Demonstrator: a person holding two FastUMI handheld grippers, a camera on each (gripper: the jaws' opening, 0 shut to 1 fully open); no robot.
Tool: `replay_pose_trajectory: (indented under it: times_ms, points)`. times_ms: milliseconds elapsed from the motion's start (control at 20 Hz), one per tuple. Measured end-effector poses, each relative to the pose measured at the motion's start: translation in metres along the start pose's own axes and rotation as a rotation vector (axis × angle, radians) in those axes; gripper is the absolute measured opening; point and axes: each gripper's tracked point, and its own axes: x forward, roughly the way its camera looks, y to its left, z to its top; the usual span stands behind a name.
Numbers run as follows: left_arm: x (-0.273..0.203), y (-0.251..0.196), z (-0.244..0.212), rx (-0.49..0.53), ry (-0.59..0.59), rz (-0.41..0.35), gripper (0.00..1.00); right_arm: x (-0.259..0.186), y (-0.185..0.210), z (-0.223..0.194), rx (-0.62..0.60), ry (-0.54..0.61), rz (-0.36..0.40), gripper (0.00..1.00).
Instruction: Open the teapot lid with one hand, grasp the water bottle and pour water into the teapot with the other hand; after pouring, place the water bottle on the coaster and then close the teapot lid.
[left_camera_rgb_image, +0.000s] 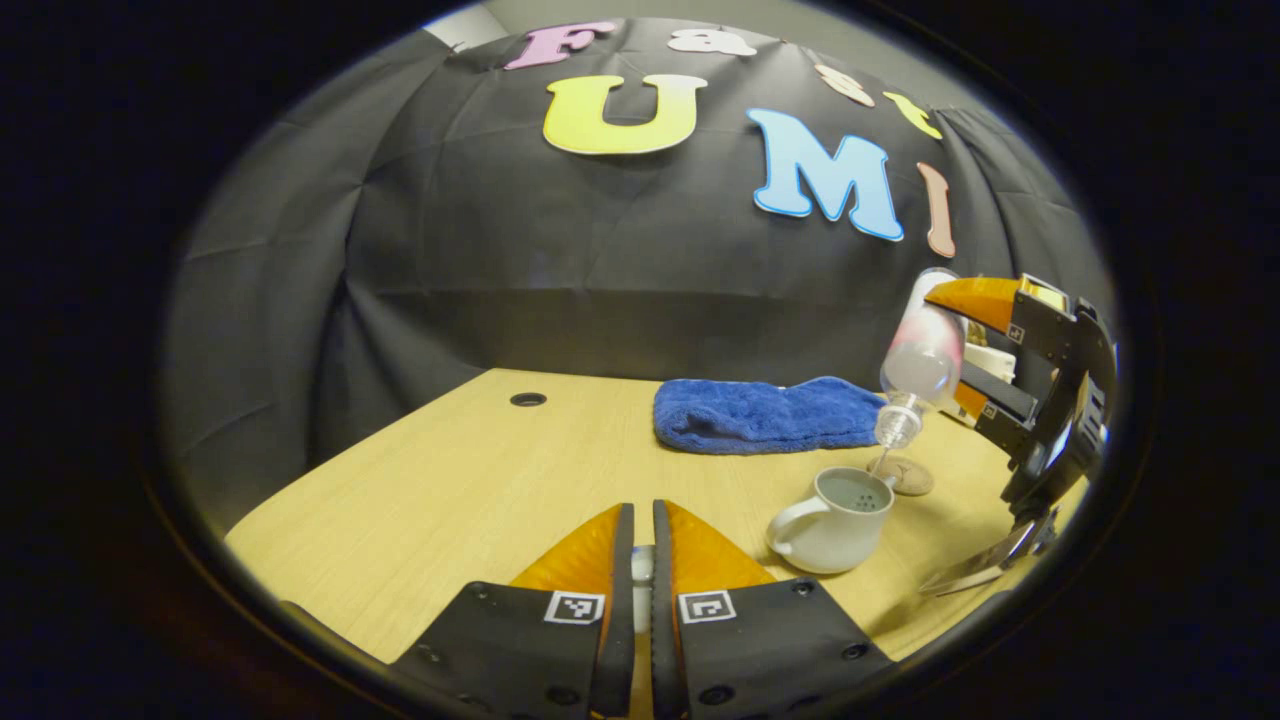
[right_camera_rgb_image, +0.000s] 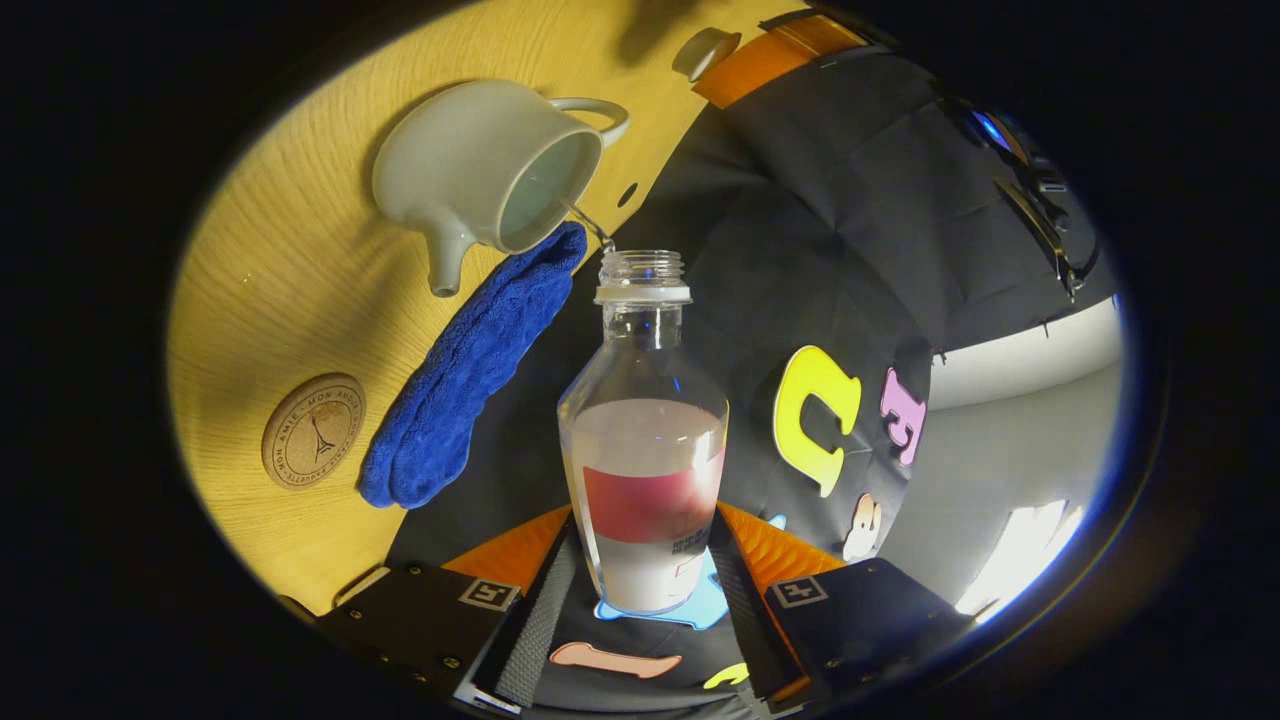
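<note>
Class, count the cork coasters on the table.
1. The round cork coaster lies on the wooden table beside the blue towel, near the white ceramic teapot. Others may be hidden.

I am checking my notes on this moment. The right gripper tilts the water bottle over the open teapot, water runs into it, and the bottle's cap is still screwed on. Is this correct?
Not fully. The water bottle has no cap: the right gripper view shows its bare threaded neck open, with a thin stream running into the teapot. The rest holds: the right gripper tilts it over the open teapot.
</note>
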Motion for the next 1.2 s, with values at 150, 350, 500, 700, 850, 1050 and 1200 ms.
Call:
replay_pose_trajectory:
  times_ms: [150,350,500,700,850,1050,1200]
  points:
    - [0.0,0.0,0.001,-0.001,-0.002,0.0,0.13,0.002,-0.004,0.0,-0.027,-0.015,-0.003,0.79]
    - [0.0,0.0,0.0,0.002,-0.003,-0.002,0.13,0.004,-0.012,0.002,-0.086,-0.034,-0.036,0.76]
    - [0.0,0.0,0.001,0.004,-0.005,-0.003,0.14,0.001,-0.011,0.006,-0.105,-0.052,-0.034,0.76]
    - [0.0,0.0,0.002,0.005,-0.007,-0.003,0.14,-0.003,-0.008,0.01,-0.127,-0.066,-0.041,0.76]
    - [0.0,0.0,0.001,0.005,-0.008,-0.004,0.14,-0.002,-0.009,0.012,-0.145,-0.08,-0.048,0.76]
    - [0.0,0.0,0.0,0.003,-0.01,-0.004,0.14,-0.004,-0.007,0.013,-0.129,-0.084,-0.038,0.76]
    - [-0.001,0.0,0.002,0.001,-0.011,-0.004,0.14,-0.002,0.002,0.008,-0.043,-0.071,0.02,0.76]
